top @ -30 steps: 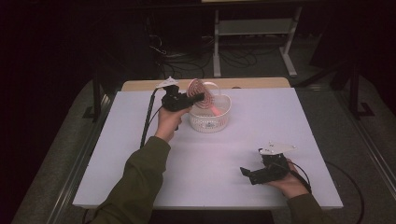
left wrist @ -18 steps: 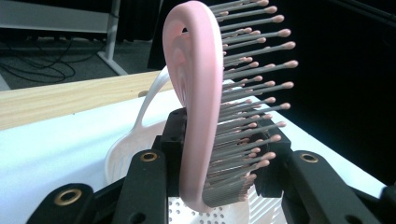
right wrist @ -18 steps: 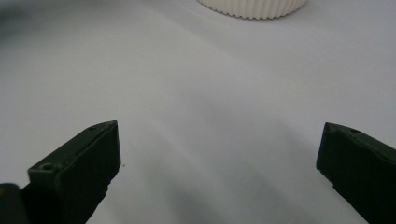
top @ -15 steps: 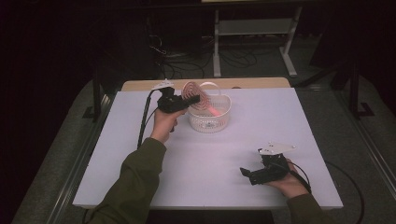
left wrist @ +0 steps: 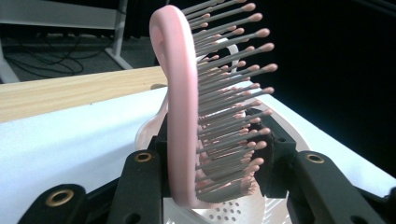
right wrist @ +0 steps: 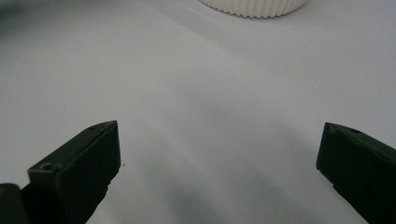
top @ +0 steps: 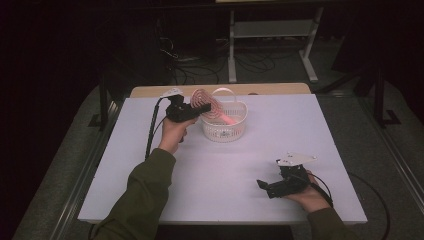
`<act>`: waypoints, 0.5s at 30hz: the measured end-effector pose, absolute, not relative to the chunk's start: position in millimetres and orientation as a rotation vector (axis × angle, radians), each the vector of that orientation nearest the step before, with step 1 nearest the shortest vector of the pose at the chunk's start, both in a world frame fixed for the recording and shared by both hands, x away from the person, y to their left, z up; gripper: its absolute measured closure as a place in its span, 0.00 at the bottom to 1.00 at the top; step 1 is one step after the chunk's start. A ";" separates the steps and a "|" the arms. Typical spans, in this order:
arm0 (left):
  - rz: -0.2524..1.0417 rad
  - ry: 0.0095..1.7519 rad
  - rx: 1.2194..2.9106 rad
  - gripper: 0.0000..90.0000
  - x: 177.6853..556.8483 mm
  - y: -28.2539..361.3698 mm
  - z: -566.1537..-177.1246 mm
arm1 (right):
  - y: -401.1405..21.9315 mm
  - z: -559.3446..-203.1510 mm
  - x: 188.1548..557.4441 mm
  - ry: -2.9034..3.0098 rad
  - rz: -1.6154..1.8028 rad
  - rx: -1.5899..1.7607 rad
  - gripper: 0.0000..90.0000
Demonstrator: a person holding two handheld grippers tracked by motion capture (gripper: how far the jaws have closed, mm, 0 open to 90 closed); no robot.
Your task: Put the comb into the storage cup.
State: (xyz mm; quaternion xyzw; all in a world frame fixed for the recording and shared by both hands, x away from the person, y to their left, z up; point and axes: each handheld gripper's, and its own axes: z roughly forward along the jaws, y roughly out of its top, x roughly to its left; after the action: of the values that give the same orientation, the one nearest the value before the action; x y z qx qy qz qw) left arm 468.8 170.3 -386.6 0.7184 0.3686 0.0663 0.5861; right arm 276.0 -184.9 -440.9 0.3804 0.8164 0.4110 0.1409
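Note:
A pink hairbrush (top: 202, 98) with grey bristles stands tilted over the white slotted basket (top: 225, 131), and its handle slants down into the basket. My left gripper (top: 202, 107) is at the basket's left rim and holds the brush head. In the left gripper view the brush (left wrist: 180, 93) sits between the jaws, back against one pad and bristle tips against the other. The jaws have just been opening a little. My right gripper (top: 262, 186) lies open near the table's front right, with nothing between its jaws (right wrist: 219, 140).
The white table (top: 150, 165) ends in a wooden strip (top: 280, 89) at the back. Dark floor with cables and a metal stand (top: 272, 30) lies beyond it. The basket's ribbed wall (right wrist: 254, 7) shows far ahead of the right gripper.
The left gripper and the brush have shifted slightly to the left at the basket's rim. The right hand has stayed where it was.

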 end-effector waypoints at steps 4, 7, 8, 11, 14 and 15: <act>0.183 0.857 1.693 0.65 468.0 170.4 -385.8 | -184.9 -441.0 276.0 2.358 1.187 1.098 0.00; 0.211 0.846 1.707 0.64 466.8 169.7 -384.5 | -184.9 -440.9 276.0 2.358 1.185 1.098 0.00; 0.220 0.846 1.709 0.64 466.4 169.2 -384.3 | -184.8 -441.0 276.0 2.358 1.185 1.098 0.00; 0.223 0.845 1.712 0.63 466.5 169.1 -384.7 | -184.6 -441.0 275.9 2.358 1.184 1.097 0.00; 0.232 0.845 1.715 0.61 466.6 169.5 -385.0 | -184.7 -441.0 276.0 2.358 1.184 1.098 0.00; 0.235 0.845 1.717 0.60 466.6 169.6 -385.1 | -184.8 -441.0 276.0 2.358 1.185 1.098 0.00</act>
State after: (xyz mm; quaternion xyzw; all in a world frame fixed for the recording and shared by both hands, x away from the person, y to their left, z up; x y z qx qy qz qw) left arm 466.6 169.6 -385.1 0.7316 0.3600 0.1003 0.5701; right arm 276.0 -184.8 -441.0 0.3804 0.8167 0.4103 0.1412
